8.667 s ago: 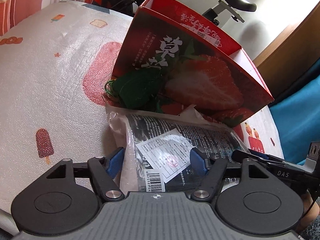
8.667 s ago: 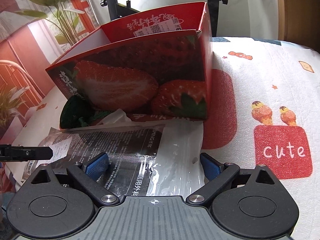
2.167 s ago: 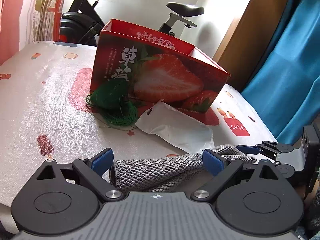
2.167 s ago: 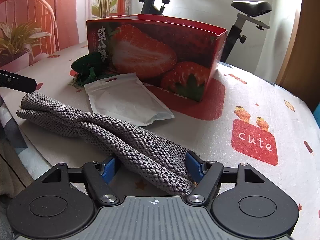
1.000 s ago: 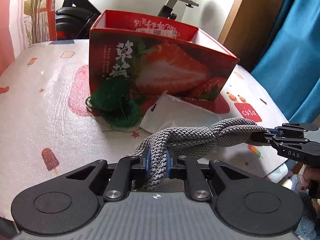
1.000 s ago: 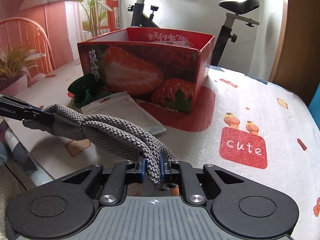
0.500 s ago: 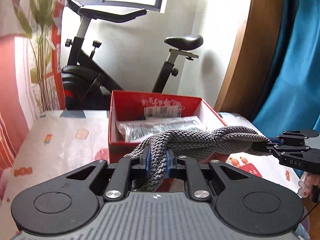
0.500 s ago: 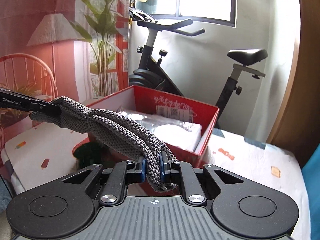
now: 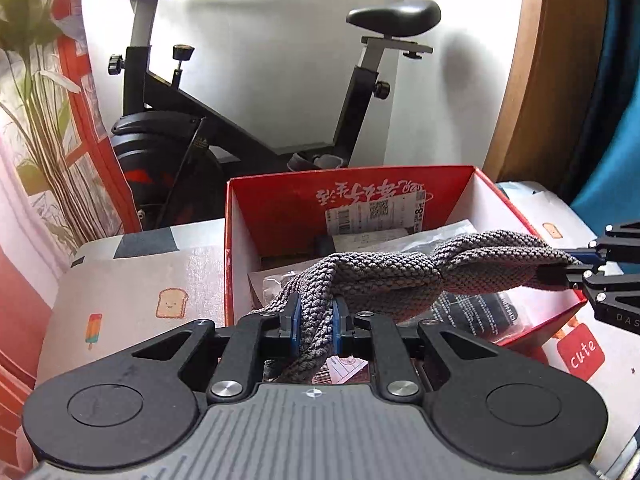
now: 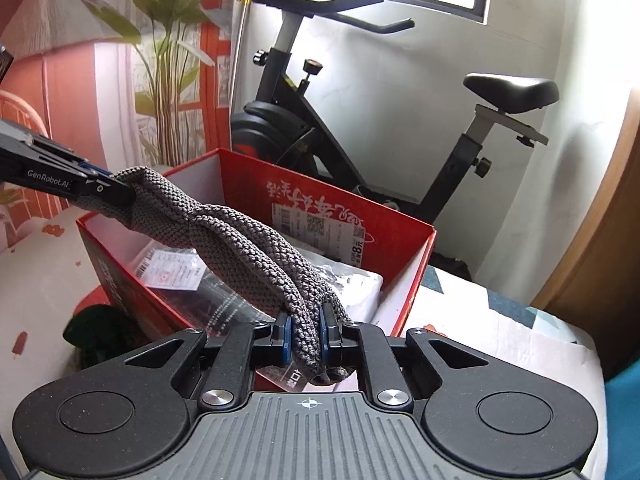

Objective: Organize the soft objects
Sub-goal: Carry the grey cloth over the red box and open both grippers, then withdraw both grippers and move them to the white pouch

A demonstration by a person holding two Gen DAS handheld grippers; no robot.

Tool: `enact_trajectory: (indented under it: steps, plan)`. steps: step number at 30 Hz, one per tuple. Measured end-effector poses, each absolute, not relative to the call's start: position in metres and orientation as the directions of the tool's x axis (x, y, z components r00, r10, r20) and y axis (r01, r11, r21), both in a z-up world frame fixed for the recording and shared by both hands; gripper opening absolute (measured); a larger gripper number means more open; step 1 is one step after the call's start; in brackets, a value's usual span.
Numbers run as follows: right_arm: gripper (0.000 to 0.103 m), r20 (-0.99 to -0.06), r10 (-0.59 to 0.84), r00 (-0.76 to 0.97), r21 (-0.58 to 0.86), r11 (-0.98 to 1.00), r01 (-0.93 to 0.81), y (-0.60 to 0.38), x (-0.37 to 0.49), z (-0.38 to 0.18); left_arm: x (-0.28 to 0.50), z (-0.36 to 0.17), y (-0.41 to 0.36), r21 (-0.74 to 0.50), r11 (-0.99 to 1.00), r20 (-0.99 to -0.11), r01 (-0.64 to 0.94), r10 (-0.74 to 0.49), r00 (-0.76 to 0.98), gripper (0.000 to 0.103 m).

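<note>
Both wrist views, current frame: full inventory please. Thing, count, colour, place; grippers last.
knitted cloth: 1, grey, twisted, stretched between both grippers above the box
box: 1, red with white inner walls, open-topped, on the table
plastic packets: at least 2, dark printed and clear, inside the box
green bundle: 1, dark green, on the table against the outside of the box
tablecloth: 1, white with cartoon prints, covering the table
exercise bike: 1, black, behind the table
plant: 1, green, left background
curtain: 1, blue, far right
left gripper: 1, black with blue pads, shut on one end of the cloth
right gripper: 1, black with blue pads, shut on the other end
</note>
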State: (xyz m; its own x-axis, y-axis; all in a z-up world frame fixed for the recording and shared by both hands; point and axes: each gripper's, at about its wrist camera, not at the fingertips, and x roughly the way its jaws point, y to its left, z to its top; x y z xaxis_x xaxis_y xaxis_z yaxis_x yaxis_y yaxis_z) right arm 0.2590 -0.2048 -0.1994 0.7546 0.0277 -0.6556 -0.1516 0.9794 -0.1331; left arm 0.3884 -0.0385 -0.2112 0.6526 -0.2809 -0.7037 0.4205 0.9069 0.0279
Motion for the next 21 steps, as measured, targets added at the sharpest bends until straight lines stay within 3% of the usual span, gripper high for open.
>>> enact_trajectory:
  steps: [9, 10, 13, 15, 17, 18, 21]
  plan:
    - [0.018, -0.723, 0.028, 0.690, -0.175, 0.959, -0.222, -0.202, 0.283, -0.224, 0.398, -0.237, -0.038, 0.041, 0.884, -0.764, 0.466, -0.273, 0.585, 0.020]
    - [0.021, -0.727, 0.028, 0.686, -0.177, 0.958, -0.227, -0.201, 0.284, -0.225, 0.398, -0.237, -0.037, 0.032, 0.883, -0.762, 0.468, -0.281, 0.584, 0.025]
    - [0.027, -0.722, 0.032, 0.691, -0.165, 0.962, -0.216, -0.200, 0.283, -0.224, 0.394, -0.232, -0.034, -0.017, 0.880, -0.745, 0.474, -0.327, 0.582, 0.056]
    - [0.039, -0.704, 0.032, 0.710, -0.160, 0.966, -0.203, -0.199, 0.279, -0.219, 0.386, -0.223, -0.032, -0.039, 0.874, -0.721, 0.484, -0.360, 0.592, 0.069]
    - [0.061, -0.675, 0.025, 0.737, -0.164, 0.969, -0.183, -0.196, 0.272, -0.210, 0.376, -0.215, -0.030, -0.042, 0.871, -0.698, 0.489, -0.376, 0.609, 0.079]
    - [0.064, -0.659, 0.021, 0.752, -0.161, 0.973, -0.168, -0.196, 0.268, -0.205, 0.372, -0.211, -0.030, -0.046, 0.870, -0.687, 0.491, -0.384, 0.617, 0.083]
    - [0.085, -0.612, 0.009, 0.791, -0.140, 0.983, -0.119, -0.194, 0.256, -0.193, 0.354, -0.201, -0.025, -0.056, 0.868, -0.647, 0.494, -0.408, 0.644, 0.099]
